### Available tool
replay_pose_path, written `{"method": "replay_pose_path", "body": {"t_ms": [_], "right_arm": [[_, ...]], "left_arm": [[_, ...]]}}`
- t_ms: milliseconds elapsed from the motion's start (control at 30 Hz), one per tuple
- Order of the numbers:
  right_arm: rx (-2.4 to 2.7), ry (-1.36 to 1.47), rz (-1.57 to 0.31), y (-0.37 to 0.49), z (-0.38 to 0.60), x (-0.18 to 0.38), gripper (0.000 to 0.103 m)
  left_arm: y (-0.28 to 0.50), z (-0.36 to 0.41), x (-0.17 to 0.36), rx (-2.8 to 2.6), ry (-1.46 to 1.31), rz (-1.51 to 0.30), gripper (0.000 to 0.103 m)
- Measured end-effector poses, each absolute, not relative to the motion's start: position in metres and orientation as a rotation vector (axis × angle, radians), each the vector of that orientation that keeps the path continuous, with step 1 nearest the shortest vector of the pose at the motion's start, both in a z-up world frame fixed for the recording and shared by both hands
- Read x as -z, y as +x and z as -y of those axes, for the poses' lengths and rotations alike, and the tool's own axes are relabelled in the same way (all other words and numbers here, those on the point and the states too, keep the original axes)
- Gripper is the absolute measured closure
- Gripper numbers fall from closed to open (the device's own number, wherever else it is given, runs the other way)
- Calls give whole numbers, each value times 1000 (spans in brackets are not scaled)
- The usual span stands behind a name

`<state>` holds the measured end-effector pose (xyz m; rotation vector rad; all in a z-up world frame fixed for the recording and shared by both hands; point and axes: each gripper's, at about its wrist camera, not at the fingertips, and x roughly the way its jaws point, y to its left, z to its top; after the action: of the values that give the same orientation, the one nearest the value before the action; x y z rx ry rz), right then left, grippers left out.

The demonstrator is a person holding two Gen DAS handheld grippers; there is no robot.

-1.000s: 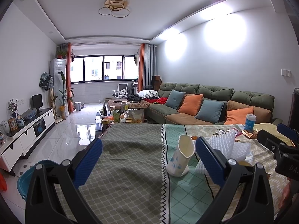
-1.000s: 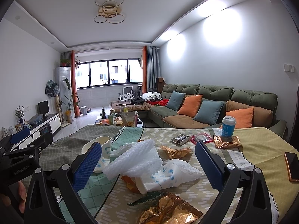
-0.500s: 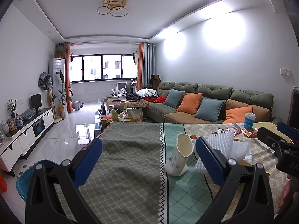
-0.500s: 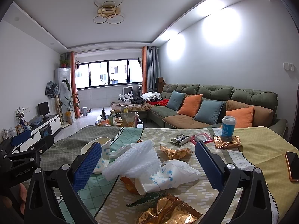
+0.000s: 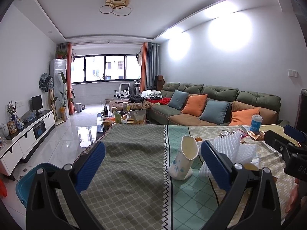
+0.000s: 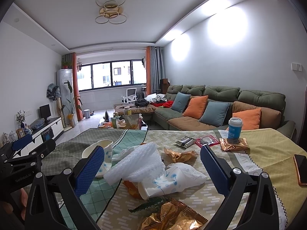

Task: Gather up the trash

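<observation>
Your left tool hangs spread wide over the bare dark-green end of the cloth-covered counter, pinching nothing; below its left edge sits one teal plastic bin on the floor. Just right of that open stretch stands one crumpled white paper cup with blue print, mouth tilted up and away from you, long axis near upright. Your right tool is likewise spread and empty, and the rubbish heap lies between its blue pads: one white foam-mesh sheet draped over a flattened white blue-dotted paper cup lying on its side. You can count three gold foil wrappers: one past the foam, one nearest you, one under the upright blue-and-white lidded cup. Right of the heap the yellow cloth is open as far as one orange-edged phone by the counter's right edge.
</observation>
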<state>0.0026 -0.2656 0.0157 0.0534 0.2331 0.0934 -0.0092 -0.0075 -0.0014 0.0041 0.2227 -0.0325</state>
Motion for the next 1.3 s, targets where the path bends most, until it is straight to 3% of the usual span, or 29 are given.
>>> {"method": "replay_pose_path", "body": {"t_ms": [333, 767, 833, 867, 1033, 1200, 1300], "right_arm": [[-97, 58, -244, 1, 265, -16, 4], [-183, 109, -366, 16, 254, -6, 4], [-229, 133, -394, 22, 250, -7, 8], [-244, 144, -413, 26, 249, -8, 10], [-306, 180, -483, 47, 242, -8, 32], [-332, 176, -540, 70, 243, -7, 33], [-351, 202, -590, 83, 242, -3, 34]], "left_arm": [[-3, 8, 9, 57, 1, -257, 3], [44, 18, 33, 232, -14, -460, 4], [56, 19, 37, 259, -23, -500, 11], [63, 19, 40, 267, -26, -523, 22], [84, 18, 48, 302, -40, -588, 43], [91, 20, 50, 340, -39, -608, 76], [93, 18, 49, 347, -49, -615, 79]]}}
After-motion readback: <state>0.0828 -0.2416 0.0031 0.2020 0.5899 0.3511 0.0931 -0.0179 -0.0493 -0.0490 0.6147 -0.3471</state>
